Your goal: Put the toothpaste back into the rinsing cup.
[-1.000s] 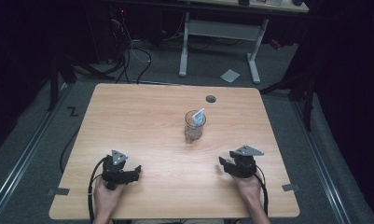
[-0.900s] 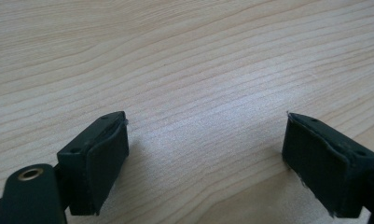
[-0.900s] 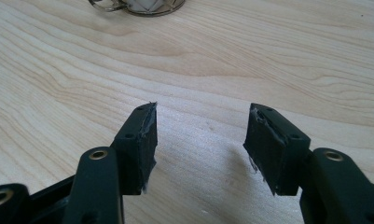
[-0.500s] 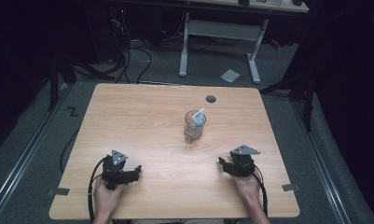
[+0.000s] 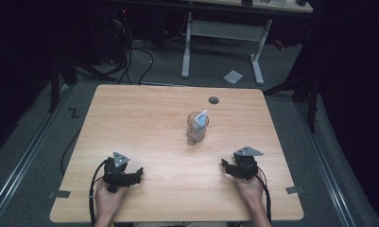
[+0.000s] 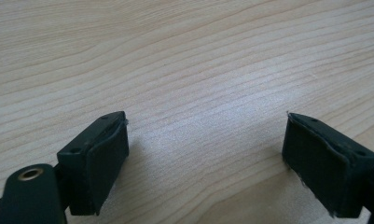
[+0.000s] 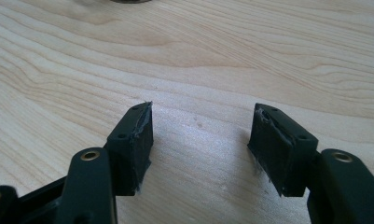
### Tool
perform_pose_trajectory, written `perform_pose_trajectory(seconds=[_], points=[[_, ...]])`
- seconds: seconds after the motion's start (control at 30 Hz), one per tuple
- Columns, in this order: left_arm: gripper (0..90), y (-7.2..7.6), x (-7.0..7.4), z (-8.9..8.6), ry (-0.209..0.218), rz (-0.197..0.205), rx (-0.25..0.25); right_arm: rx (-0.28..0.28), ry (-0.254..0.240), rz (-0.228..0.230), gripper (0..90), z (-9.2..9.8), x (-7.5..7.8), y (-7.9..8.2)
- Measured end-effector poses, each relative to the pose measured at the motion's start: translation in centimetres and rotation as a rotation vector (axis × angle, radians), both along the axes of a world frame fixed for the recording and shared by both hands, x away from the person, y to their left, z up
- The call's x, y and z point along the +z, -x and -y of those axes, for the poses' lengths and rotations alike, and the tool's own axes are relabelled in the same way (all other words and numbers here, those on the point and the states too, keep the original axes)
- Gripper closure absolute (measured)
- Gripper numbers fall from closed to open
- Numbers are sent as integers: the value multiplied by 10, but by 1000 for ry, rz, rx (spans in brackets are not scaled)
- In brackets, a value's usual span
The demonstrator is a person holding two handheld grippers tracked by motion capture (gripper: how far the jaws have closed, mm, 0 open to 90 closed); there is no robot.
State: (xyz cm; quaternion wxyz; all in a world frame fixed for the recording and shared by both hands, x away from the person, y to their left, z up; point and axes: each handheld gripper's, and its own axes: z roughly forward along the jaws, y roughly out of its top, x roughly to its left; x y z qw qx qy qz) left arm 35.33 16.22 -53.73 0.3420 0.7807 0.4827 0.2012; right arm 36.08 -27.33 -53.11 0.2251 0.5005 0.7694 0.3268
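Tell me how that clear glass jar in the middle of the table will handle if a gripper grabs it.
The glass jar looks rigid and smooth, so the fingers may slip on it. It stands upright and taller than wide, so a sideways push could tip it. The blue-and-white packet sticking out of it is probably light and loose.

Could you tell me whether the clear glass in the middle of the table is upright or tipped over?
Upright: the glass stands on its base on the table, mouth upward, with a blue-and-white item sticking out.

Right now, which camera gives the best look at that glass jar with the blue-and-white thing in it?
The high view: the glass jar stands whole, mid-table, beyond both grippers. The right gripper view catches just a dark sliver at its top edge, possibly the jar's base; the left gripper view looks at table wood.
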Motion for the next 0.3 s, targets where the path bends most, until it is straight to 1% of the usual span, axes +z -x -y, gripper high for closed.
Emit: perform_pose_trajectory(seconds=[0.3], points=[[149,0,0,0,0,0,0,-4,-2,-2,388,0,0,0]])
